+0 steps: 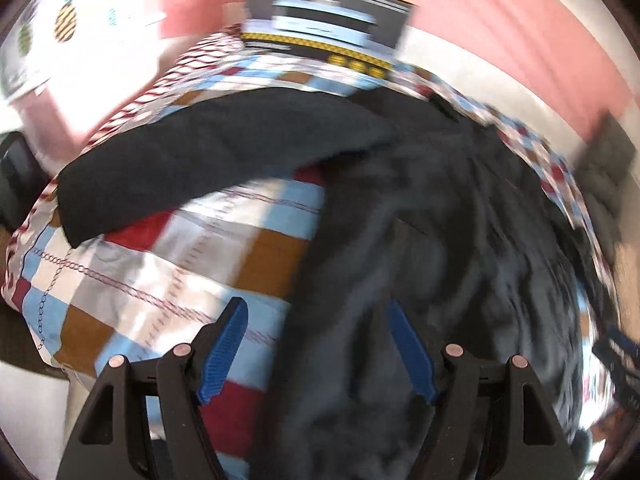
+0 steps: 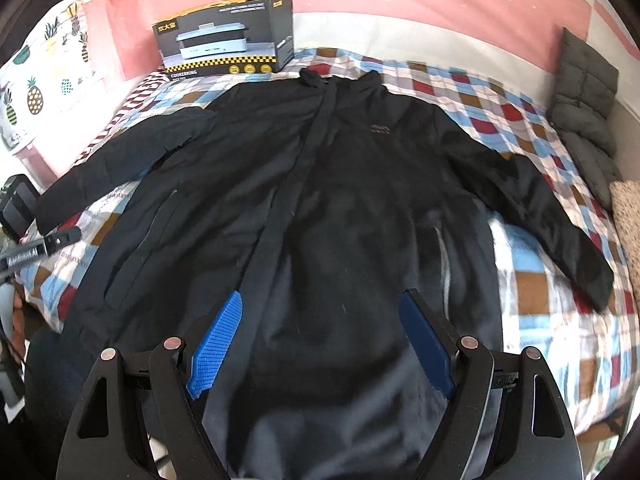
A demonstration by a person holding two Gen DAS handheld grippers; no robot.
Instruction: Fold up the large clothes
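Observation:
A large black jacket (image 2: 340, 184) lies front up and spread flat on a checked bed cover (image 2: 532, 264), collar at the far end, both sleeves stretched out to the sides. My right gripper (image 2: 320, 300) is open above the jacket's lower middle and holds nothing. In the blurred left wrist view my left gripper (image 1: 316, 312) is open and empty over the jacket's left edge (image 1: 420, 240), with the left sleeve (image 1: 192, 164) lying ahead across the cover (image 1: 160, 260). The other gripper shows at the right edge of that view (image 1: 616, 356) and at the left edge of the right wrist view (image 2: 44, 246).
A cardboard appliance box (image 2: 228, 42) stands at the head of the bed against a pink wall. A pineapple-print pillow (image 2: 44, 80) lies at the far left. A grey padded garment (image 2: 586, 100) lies at the far right. A dark object (image 2: 18, 200) sits beside the bed's left edge.

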